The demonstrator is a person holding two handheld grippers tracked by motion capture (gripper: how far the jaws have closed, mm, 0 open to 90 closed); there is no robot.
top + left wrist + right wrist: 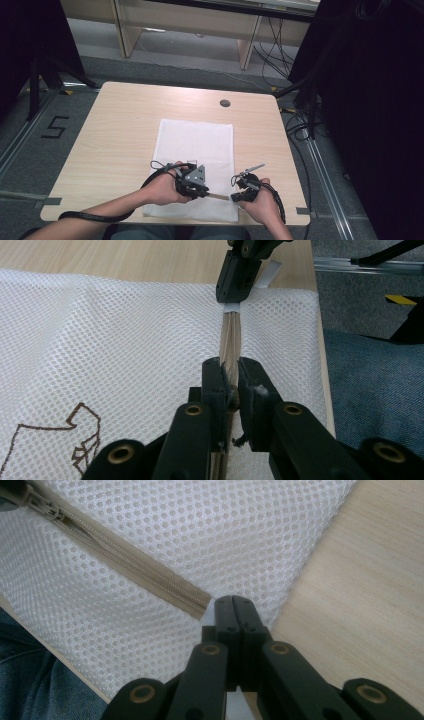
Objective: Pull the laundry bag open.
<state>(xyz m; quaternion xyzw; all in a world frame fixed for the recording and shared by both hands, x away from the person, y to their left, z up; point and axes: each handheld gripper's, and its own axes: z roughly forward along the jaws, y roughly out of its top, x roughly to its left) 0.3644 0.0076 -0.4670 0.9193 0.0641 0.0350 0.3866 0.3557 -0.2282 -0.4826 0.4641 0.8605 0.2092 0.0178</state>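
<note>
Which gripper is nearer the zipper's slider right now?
Left. The left gripper is clamped on the zipper at the slider; the right gripper pinches the mesh bag at the zipper's far end.

From above your side you look forward and down on the table, while both gripper cameras sit close over the same mesh bag and its zipper.
</note>
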